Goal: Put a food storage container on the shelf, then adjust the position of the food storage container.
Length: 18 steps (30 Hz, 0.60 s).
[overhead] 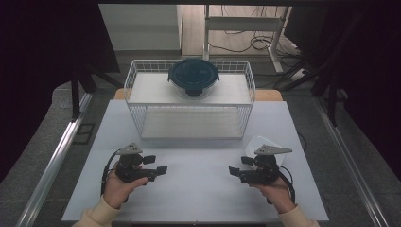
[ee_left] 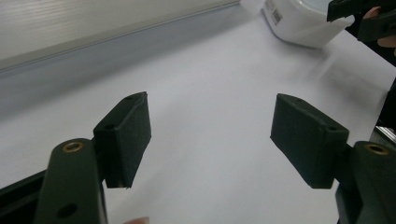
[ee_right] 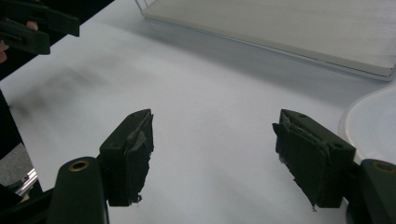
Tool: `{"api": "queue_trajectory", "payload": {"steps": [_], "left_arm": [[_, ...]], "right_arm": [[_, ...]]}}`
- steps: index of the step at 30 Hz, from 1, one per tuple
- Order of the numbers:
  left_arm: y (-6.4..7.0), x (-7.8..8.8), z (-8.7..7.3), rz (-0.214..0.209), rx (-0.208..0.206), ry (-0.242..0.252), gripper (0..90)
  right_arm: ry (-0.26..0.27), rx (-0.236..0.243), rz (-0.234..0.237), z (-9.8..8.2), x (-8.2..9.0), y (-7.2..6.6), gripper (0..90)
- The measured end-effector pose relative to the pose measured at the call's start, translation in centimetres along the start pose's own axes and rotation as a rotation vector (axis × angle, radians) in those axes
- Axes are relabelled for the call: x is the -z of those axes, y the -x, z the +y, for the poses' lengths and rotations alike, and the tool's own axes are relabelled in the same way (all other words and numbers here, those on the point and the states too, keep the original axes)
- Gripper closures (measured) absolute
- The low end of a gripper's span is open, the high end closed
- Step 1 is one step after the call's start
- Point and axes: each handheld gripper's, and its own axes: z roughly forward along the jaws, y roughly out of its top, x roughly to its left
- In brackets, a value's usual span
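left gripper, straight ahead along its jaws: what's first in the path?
Bare white tabletop first. Farther on, roughly in line though depth is unclear, the left gripper would meet the right gripper or the white plastic container beside it.

A round clear glass container with a dark blue clip-on lid (overhead: 193, 77) is sitting upright and closed on the upper shelf of a white wire rack (overhead: 142, 124), near the middle of that shelf. The rack is standing at the far side of the white tabletop (overhead: 198, 184). A white translucent plastic container (overhead: 255, 144) is lying on the tabletop at the right, just in front of the rack's right corner.
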Motion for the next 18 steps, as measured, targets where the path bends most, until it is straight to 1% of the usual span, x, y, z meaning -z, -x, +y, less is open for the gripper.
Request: {"api": "queue_trajectory", "payload": {"steps": [4, 6, 8, 9, 11, 12, 13, 14, 15, 16, 18], "left_arm": [[-0.1, 0.1, -0.3, 0.015, 0.005, -0.003, 28.1], [-0.2, 0.1, -0.4, 0.016, 0.005, -0.003, 28.0], [-0.3, 0.1, -0.6, 0.026, 0.001, -0.011, 28.0], [-0.5, 0.1, -0.9, 0.031, -0.001, -0.015, 28.1], [-0.6, 0.2, -1.0, 0.030, 0.002, -0.018, 28.0], [-0.7, 0.2, -1.2, 0.033, 0.000, -0.022, 28.0], [-0.8, 0.2, -1.3, 0.035, -0.002, -0.025, 28.0], [-0.9, 0.3, -1.5, 0.036, -0.001, -0.027, 28.0], [-1.0, 0.3, -1.6, 0.037, -0.002, -0.030, 28.0], [-1.2, 0.3, -1.7, 0.038, -0.002, -0.031, 28.0], [-1.5, 0.3, -1.9, 0.038, -0.003, -0.036, 27.9]], "right_arm": [[-0.010, 0.013, -0.013, 0.1, -0.2, 0.0, 28.0], [-0.012, 0.009, -0.015, 0.2, -0.2, 0.1, 28.2], [-0.023, 0.006, -0.022, 0.4, -0.2, 0.1, 28.8], [-0.031, 0.014, -0.034, 0.6, -0.1, 0.3, 29.8], [-0.034, 0.015, -0.040, 0.8, 0.1, 0.4, 30.3], [-0.034, 0.016, -0.045, 1.0, 0.2, 0.6, 31.3], [-0.042, 0.022, -0.059, 1.6, 0.7, 1.1, 33.2], [-0.042, 0.022, -0.059, 1.6, 0.7, 1.1, 33.2], [-0.052, 0.033, -0.087, 2.3, 1.3, 1.9, 36.4], [-0.052, 0.033, -0.087, 2.3, 1.3, 1.9, 36.4], [-0.062, 0.029, -0.127, 3.2, 2.1, 3.1, 39.1]]}}
